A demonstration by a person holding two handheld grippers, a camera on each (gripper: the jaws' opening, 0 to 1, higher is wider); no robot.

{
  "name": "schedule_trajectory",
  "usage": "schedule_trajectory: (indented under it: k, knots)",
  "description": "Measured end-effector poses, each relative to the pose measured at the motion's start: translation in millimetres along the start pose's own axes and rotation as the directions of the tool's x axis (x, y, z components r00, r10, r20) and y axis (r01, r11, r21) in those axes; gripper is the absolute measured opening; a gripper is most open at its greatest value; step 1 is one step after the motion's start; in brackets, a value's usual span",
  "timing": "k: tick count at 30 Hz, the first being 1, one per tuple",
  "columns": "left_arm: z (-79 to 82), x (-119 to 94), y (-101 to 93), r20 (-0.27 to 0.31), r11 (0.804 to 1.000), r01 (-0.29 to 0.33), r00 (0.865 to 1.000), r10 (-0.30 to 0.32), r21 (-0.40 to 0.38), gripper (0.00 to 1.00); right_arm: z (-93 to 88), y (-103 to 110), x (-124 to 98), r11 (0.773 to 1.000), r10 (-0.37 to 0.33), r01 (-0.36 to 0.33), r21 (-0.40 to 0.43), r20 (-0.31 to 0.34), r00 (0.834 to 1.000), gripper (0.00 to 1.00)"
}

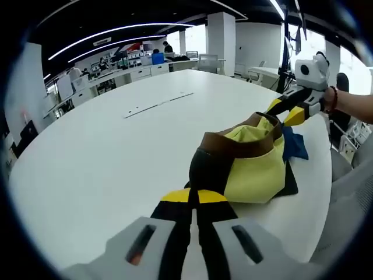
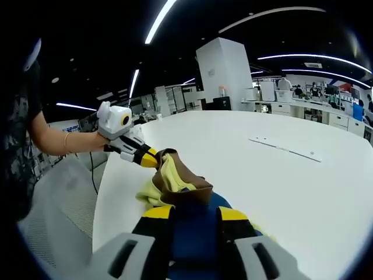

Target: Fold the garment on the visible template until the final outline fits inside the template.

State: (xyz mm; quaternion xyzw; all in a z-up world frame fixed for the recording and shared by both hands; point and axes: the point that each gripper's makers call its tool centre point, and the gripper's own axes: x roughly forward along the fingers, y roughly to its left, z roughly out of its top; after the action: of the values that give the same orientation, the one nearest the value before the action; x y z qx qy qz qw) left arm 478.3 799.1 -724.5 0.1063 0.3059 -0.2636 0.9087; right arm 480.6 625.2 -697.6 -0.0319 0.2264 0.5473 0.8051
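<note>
While the garment (image 1: 250,166) sits bunched near the white tabletop's (image 1: 105,169) edge, the left tool (image 1: 194,198) and right tool (image 2: 192,214) each clench a fold of it, so flattening and folding seem wholly undone.

White rounded surface with a garment and a flat strip on it

The surface (image 1: 105,157) is a large white top with a curved edge, plain and glossy, catching soft reflections of the ceiling lights. A multicoloured garment (image 1: 250,163), in yellow, brown, black and blue, lies bunched in a heap near the edge closest to the person, part of it lifted off the top. Well apart from it, toward the middle, lies a thin, flat white strip (image 1: 157,105) with small dark marks along it; the right gripper view shows it too (image 2: 285,149).
</note>
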Motion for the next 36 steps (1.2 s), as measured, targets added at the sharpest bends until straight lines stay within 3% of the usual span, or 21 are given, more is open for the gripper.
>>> schedule_trajectory:
  k: [10, 15, 22, 27, 36]
  knots:
    - [-10.1, 12, 3.9, -0.029, 1.0, 0.001, 1.0, -0.001, -0.007, 0.0, -5.2, -2, 14, 0.999, 0.03, -0.03, 0.039, -0.003, 1.0, 0.2]
    - [-13.7, 16, 6.1, -0.038, 1.0, 0.003, 0.999, -0.003, -0.015, 0.0, -1.9, -2, 20, 0.996, 0.068, -0.069, 0.063, 0.023, 0.997, 0.12]
    - [-13.9, 16, 8.2, -0.04, 1.0, -0.001, 0.999, 0.001, -0.019, 0.0, -5.7, -7, 22, 0.995, 0.049, -0.05, 0.082, 0.017, 0.999, 0.02]
    - [-9.1, 11, 9.5, -0.025, 1.0, -0.011, 1.0, 0.01, -0.026, 0.0, -2.8, -7, 20, 0.995, 0.038, -0.04, 0.091, 0.025, 0.999, 0.0]
    - [13.5, -3, 12.3, 0.027, 1.0, -0.023, 0.999, 0.023, -0.017, 0.0, 28.2, -7, 3, 0.992, 0.027, -0.042, 0.118, 0.131, 0.991, 0.0]
